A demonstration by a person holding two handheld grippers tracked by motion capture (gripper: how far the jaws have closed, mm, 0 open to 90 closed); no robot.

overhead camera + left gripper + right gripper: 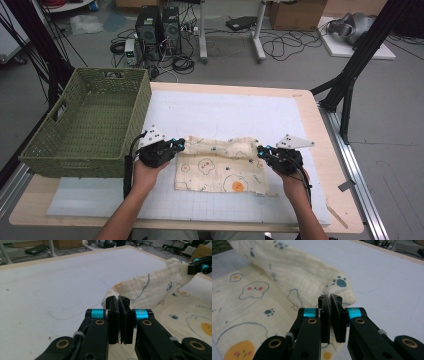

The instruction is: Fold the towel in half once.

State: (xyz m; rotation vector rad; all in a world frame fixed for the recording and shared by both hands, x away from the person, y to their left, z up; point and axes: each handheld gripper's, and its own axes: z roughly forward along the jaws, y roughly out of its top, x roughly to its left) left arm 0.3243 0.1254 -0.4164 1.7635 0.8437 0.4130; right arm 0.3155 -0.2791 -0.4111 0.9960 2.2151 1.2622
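Note:
A cream cloth (pixel 220 170) printed with paw marks and egg faces lies on the white mat, its far edge lifted and folded toward me. My left gripper (pixel 180 145) is shut on the cloth's far left corner; the left gripper view has that corner (pixel 140 291) pinched between the closed jaws of the left gripper (pixel 118 300). My right gripper (pixel 261 150) is shut on the far right corner. In the right gripper view the cloth (pixel 299 277) rolls away from the right gripper (pixel 330 298), whose jaws pinch its edge.
A green woven basket (pixel 65 145) stands at the table's left, close to my left hand. The white gridded mat (pixel 225 112) covers most of the wooden table (pixel 320 130). Beyond the table, computers, cables and black frame legs stand on the floor.

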